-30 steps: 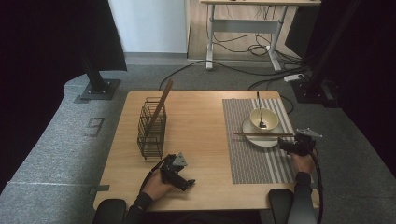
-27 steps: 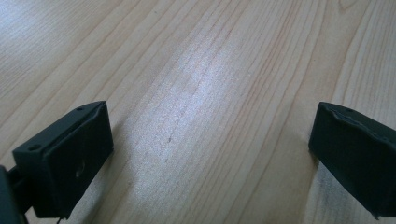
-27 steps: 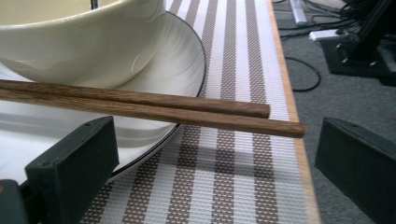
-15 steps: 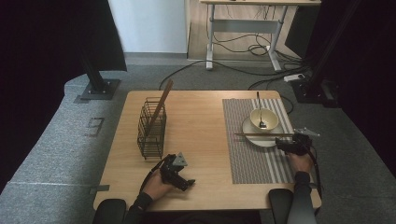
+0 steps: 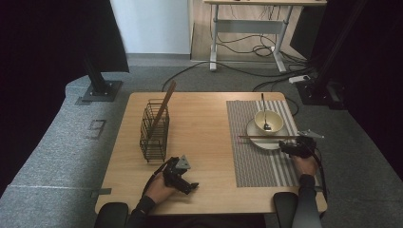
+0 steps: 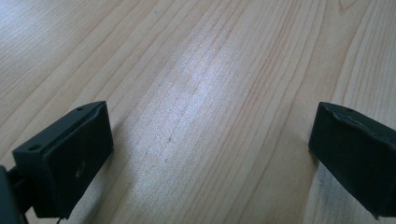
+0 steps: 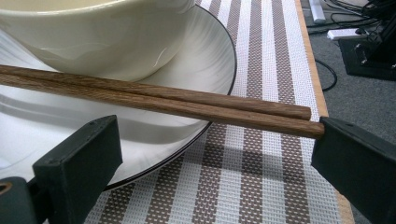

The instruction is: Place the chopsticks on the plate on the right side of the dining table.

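My right hand-held gripper (image 5: pixel 293 148) sits at the near-right end of the chopsticks (image 7: pixel 154 98), jaws spread wide, nothing gripped. The pair lies side by side across the front rim of the white plate (image 7: pixel 212 51), just in front of the cream bowl (image 7: pixel 93 37), w/ the ends overhanging the striped placemat (image 7: pixel 261 177). One stick's tip touches or nearly touches my right jaw; left jaw is well off, over the plate.

Left hand-held gripper (image 5: pixel 178 175) rests low over bare counter (image 6: pixel 201 93), also released, idle near the wire basket (image 5: pixel 154 130), which has one long wooden piece leaning in it.

Step in hand, as I read it: grab both sticks at once. To do it well:
- centre the jaws so both sticks lie between them, not just the near one
- close across the pair, near the overhanging ends, clear of the plate rim
- squeeze slow; the round sticks may roll or scissor apart
- lift level so the far ends don't drag on the bowl or tip the spoon (image 5: pixel 264 114) standing in it.
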